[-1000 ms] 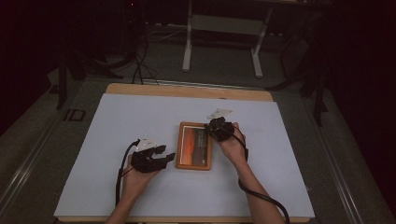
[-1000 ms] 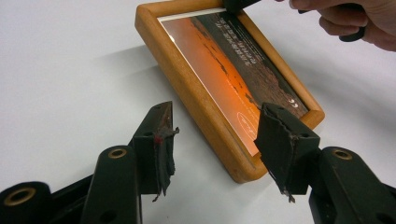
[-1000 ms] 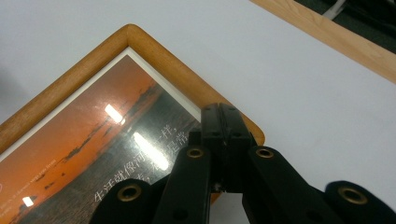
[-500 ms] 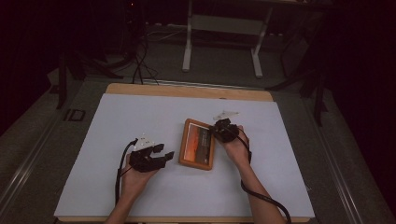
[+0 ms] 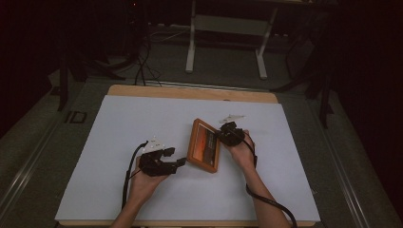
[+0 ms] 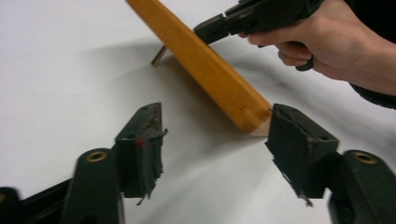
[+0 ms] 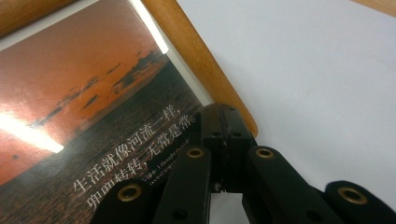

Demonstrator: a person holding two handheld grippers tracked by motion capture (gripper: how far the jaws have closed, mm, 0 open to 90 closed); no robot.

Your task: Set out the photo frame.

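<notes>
Currently, L to R across the bench (image 5: 119, 142), white-topped w/ wood edge:

Item 1 – left gripper (image 5: 178, 163), sitting in person's left hand (image 5: 142, 183) at front-left, pointing toward the frame's near corner. Jaws have just been opening; now standing wide apart, gripping nothing. In left gripper view, frame corner is lying just beyond and between the jaw tips, close beside the right-hand jaw; contact can't be told.

Item 2 – picture frame (image 5: 204, 147), wood-rimmed, holding an orange sunset print w/ white script along the lower part. Lying mid-bench, turned at an angle; in left gripper view its far side is sitting raised off the bench, w/ a small metal piece (image 6: 158, 56) showing beneath.

Item 3 – right gripper (image 5: 222, 134), in right hand (image 5: 240, 149), at the frame's right edge. Jaws are pressing together, clamping the wood rim at a corner.
</notes>
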